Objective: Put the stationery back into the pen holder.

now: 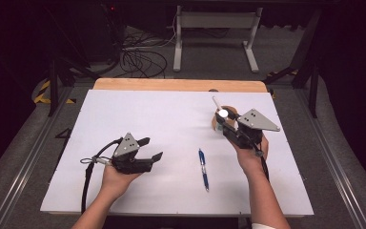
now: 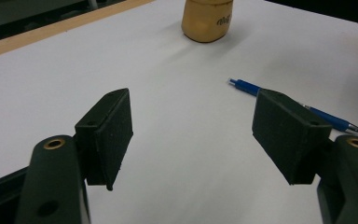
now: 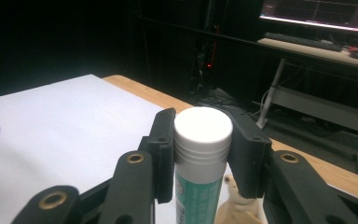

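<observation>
Right gripper (image 1: pixel 222 118) over the far right part of the white table sheet (image 1: pixel 171 143), clamped on a glue stick (image 3: pixel 200 154): white cap, ribbed collar, teal-green printed body. In the right gripper view the stick stands upright between the two black pads (image 3: pixel 165 144), both pressed against it just under the cap. Directly beneath it, a tan wooden holder (image 2: pixel 207 18), rounded, with a small dark mark on its side; in the high view a white pen (image 1: pixel 216 102) leans out of that holder towards the far edge. Whether the stick's lower end sits in the holder, cannot tell. Left gripper (image 1: pixel 152 149) low over the near left of the sheet, jaws spread wide, nothing between them. Blue ballpoint pen (image 1: pixel 203 170) flat on the sheet between the two hands, well apart from both, tip towards the near edge
</observation>
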`<state>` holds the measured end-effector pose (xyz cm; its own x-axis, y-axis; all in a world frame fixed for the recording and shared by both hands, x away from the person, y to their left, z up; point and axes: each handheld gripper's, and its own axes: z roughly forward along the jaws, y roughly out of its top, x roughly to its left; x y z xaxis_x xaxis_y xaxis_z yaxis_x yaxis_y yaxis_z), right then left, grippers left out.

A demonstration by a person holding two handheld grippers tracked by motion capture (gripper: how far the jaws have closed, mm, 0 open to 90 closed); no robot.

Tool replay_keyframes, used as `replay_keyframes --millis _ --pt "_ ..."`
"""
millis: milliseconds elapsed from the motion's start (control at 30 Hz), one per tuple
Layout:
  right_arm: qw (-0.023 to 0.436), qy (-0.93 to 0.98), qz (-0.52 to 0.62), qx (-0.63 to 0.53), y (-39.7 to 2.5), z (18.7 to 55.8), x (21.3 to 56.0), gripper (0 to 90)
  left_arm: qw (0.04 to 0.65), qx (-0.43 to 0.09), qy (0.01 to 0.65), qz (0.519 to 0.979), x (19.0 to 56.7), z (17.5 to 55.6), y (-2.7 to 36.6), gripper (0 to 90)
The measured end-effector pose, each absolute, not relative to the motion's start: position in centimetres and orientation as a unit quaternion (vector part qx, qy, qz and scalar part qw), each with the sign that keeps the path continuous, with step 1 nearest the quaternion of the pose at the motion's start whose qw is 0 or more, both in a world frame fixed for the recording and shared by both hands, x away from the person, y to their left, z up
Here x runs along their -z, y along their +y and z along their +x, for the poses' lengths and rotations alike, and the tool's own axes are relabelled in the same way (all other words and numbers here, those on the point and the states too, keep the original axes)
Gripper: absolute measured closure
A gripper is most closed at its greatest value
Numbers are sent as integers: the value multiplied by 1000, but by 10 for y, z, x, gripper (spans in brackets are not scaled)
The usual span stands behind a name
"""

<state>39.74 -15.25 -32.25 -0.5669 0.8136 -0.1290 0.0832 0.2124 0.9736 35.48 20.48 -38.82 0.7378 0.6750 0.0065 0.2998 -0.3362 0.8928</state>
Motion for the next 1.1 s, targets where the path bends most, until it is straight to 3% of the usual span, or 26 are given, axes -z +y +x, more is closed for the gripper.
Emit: replay_keyframes --millis 1100 --pt "381 649 388 -532 -172 450 339 657 500 -197 313 783 384 354 214 292"
